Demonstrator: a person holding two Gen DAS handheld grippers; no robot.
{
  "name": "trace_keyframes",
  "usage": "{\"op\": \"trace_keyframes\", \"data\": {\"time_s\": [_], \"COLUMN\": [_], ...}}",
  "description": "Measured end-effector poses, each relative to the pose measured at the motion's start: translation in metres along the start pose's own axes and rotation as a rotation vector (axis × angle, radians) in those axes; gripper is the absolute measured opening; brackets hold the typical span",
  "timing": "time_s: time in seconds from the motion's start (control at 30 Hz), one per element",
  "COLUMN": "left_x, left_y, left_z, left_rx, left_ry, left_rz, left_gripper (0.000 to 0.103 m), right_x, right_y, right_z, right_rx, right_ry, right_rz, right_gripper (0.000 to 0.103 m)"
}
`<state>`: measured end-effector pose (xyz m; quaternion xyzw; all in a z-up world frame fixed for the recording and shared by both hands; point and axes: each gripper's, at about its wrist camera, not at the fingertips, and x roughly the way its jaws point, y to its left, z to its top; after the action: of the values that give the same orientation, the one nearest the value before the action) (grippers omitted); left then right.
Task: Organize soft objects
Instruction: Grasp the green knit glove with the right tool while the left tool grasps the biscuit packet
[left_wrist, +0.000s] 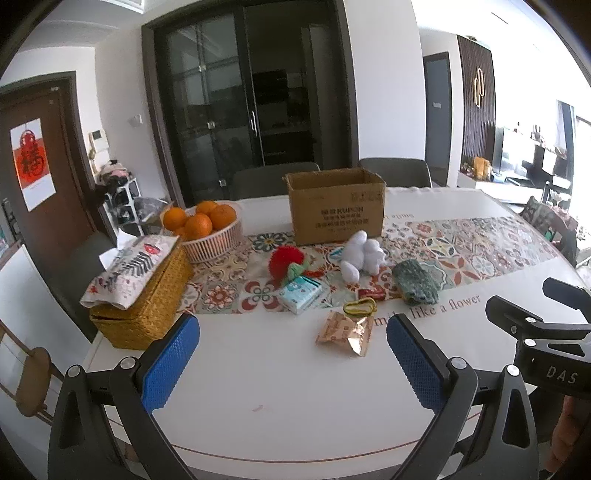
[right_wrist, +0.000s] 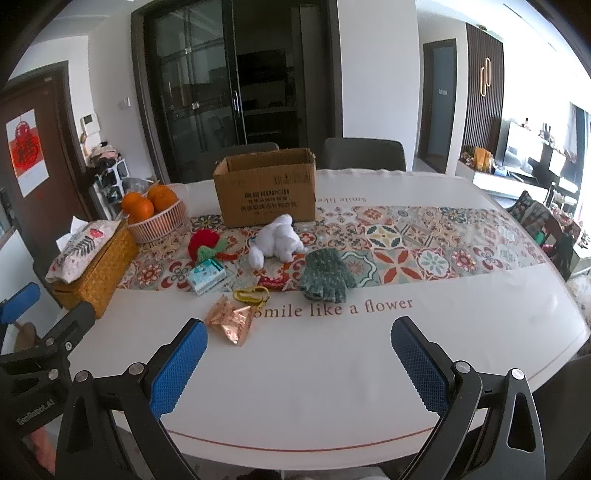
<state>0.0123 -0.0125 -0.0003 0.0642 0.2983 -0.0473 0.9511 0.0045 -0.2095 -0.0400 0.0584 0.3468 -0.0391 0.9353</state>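
Note:
A white plush toy (left_wrist: 360, 254) (right_wrist: 275, 242), a red knitted toy with a green part (left_wrist: 286, 260) (right_wrist: 203, 243) and a green knitted glove (left_wrist: 413, 282) (right_wrist: 325, 275) lie on the patterned runner in front of an open cardboard box (left_wrist: 336, 205) (right_wrist: 266, 188). A tissue pack (left_wrist: 299, 295) (right_wrist: 207, 280), a shiny snack wrapper (left_wrist: 345, 332) (right_wrist: 231, 319) and a yellow band (left_wrist: 360, 306) (right_wrist: 251, 295) lie nearer. My left gripper (left_wrist: 291, 358) is open and empty over the table's near edge. My right gripper (right_wrist: 299, 360) is open and empty, short of the glove.
A wicker tissue box with a cloth cover (left_wrist: 142, 299) (right_wrist: 92, 269) stands at the left. A basket of oranges (left_wrist: 205, 229) (right_wrist: 155, 214) stands behind it. Chairs (left_wrist: 273, 179) stand beyond the white table (left_wrist: 277, 387). The right gripper's body (left_wrist: 546, 332) shows at the left wrist view's right edge.

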Motion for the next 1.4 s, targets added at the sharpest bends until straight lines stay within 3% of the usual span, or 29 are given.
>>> {"op": "trace_keyframes", "data": {"time_s": [0.57, 0.97, 1.2, 1.4], "left_x": [0.093, 0.165, 0.191, 0.216], "left_y": [-0.011, -0.012, -0.025, -0.031], "left_z": [-0.007, -0.006, -0.013, -0.02], "left_rx": [0.078, 0.108, 0.09, 0.026], "left_ry": [0.195, 0.341, 0.432, 0.514], "left_rz": [-0.14, -0.262, -0.282, -0.24], "left_gripper": [0.103, 0.103, 0.103, 0.103], "right_x": [0.078, 0.134, 0.164, 0.199], "right_y": [-0.003, -0.002, -0.014, -0.024], "right_z": [0.009, 0.027, 0.037, 0.043], "right_rx": [0.011, 0.033, 0.039, 0.022], "right_ry": [0.15, 0.223, 0.27, 0.322], "right_rz": [-0.013, -0.075, -0.049, -0.005], "right_gripper": [0.101, 0.101, 0.101, 0.101]}}
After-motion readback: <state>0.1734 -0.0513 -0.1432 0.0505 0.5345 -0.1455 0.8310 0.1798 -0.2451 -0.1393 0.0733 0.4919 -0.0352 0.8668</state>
